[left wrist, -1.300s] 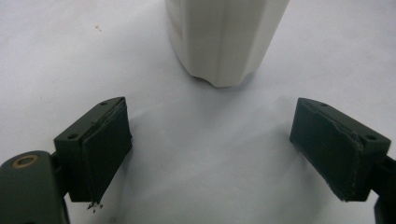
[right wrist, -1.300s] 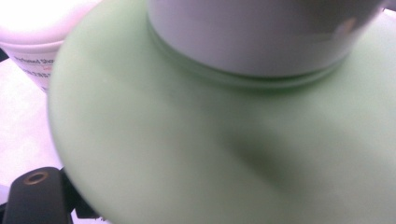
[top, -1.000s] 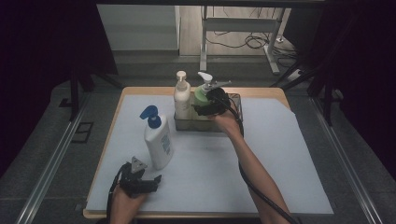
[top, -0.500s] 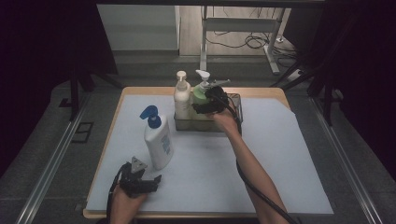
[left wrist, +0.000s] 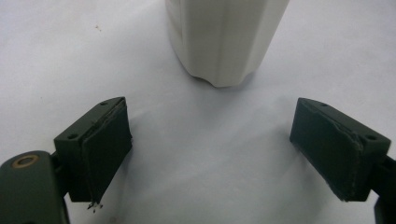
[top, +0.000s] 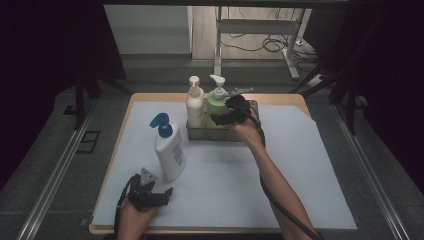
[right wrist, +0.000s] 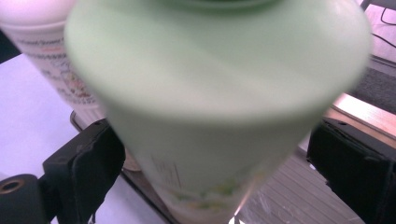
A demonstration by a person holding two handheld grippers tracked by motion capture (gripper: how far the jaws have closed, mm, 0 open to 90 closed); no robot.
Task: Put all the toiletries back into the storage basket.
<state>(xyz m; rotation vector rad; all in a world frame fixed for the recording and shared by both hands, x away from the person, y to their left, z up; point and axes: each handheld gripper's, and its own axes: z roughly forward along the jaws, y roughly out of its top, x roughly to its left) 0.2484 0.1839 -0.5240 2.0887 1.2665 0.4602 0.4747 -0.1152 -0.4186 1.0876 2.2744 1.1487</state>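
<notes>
Your right gripper now sits at the green pump bottle in the wire basket, slightly lower than a moment ago; its jaws flank the bottle's sides, spread, not visibly pressing. The cream bottle stands beside it. Your left gripper stays put near the table's front edge, jaws wide apart, just short of the blue-pump bottle.

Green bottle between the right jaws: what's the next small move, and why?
Probably close the right gripper on the green bottle. Its jaws stand open on either side of the bottle's body, apparently not yet pressing it, and the bottle stands in the tray beside the cream bottle.
</notes>
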